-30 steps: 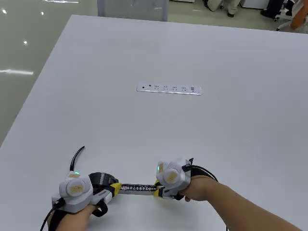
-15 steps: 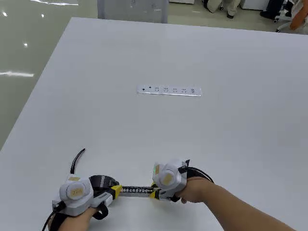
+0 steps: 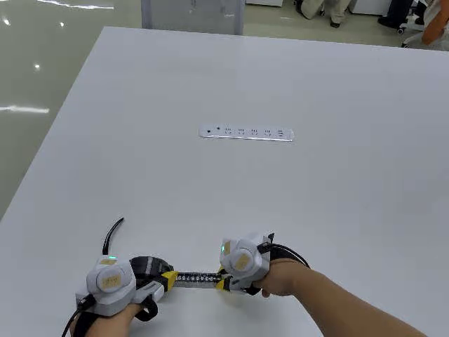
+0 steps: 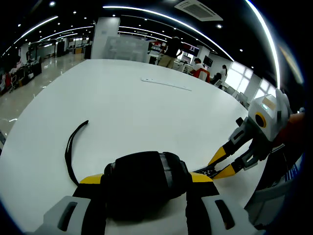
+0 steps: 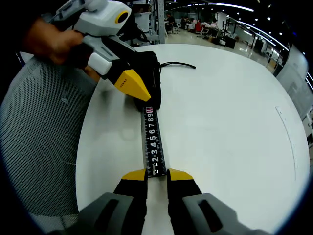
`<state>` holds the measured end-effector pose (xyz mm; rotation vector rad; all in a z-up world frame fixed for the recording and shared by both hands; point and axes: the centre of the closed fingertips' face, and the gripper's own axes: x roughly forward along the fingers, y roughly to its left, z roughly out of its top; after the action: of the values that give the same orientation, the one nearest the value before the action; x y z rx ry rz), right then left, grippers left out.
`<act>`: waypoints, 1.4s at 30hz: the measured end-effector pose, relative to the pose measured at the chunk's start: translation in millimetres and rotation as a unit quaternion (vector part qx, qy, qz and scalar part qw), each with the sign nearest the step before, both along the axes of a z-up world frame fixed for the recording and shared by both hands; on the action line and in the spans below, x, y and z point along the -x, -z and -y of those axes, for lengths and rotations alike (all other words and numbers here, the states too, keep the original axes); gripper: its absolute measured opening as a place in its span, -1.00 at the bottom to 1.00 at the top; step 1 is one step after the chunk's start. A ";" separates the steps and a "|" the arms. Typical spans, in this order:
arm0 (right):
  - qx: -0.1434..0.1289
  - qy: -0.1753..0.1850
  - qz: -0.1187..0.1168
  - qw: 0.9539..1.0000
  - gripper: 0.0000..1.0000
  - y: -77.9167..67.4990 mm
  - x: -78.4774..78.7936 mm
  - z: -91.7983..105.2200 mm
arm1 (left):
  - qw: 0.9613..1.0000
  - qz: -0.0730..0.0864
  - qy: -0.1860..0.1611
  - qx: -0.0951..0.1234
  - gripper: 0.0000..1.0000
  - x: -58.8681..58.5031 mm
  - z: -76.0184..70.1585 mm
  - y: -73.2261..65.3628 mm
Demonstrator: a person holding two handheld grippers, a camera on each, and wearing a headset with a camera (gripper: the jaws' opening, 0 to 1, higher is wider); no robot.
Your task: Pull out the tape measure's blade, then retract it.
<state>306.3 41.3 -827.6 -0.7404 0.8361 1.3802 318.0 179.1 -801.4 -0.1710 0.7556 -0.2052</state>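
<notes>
At 7 o'clock on the desk (image 3: 280, 84), the left gripper (image 4: 145, 179) has its fingers clamped on the tape measure (image 3: 147, 267), whose short exposed blade (image 5: 152, 137) runs toward 3 o'clock into the right gripper (image 5: 156, 175), fingers pinched on its tip; seemingly mid-stroke, needing straight, steady travel next.

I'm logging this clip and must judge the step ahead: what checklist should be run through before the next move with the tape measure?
1. Grip of left hand-held gripper on case: ok.
2. Pinch of right hand-held gripper on blade end: ok.
3. Is the blade straight, numbers up: ok.
4. Is the strap clear of the blade: ok.
5. Position of the blade lock: cannot tell.
6. Is the power strip far from the work: ok.
</notes>
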 end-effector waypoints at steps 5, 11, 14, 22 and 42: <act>-0.003 0.000 0.000 1.000 -0.73 -1.4 0.4 -5.3 | 1.000 0.000 -0.001 0.002 0.24 0.0 0.0 -0.1; -0.006 0.000 -0.001 1.000 -0.73 -1.0 1.7 -10.3 | 1.000 0.000 -0.001 0.002 0.24 0.3 0.3 -0.5; -0.008 0.000 -0.002 1.000 -0.73 -1.0 2.0 -12.3 | 1.000 0.000 0.000 0.001 0.24 0.5 0.4 -0.4; -0.010 -0.002 -0.002 1.000 -0.73 -1.1 1.3 -16.6 | 1.000 0.001 0.000 0.002 0.24 0.4 0.5 -1.0; -0.020 -0.003 -0.005 1.000 -0.73 -0.4 2.3 -30.5 | 1.000 0.000 0.001 0.003 0.24 -0.1 1.0 -1.0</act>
<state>304.0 71.7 -827.2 -0.7071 0.8119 1.4028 318.1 178.1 -800.4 -0.1765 0.7555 -0.2096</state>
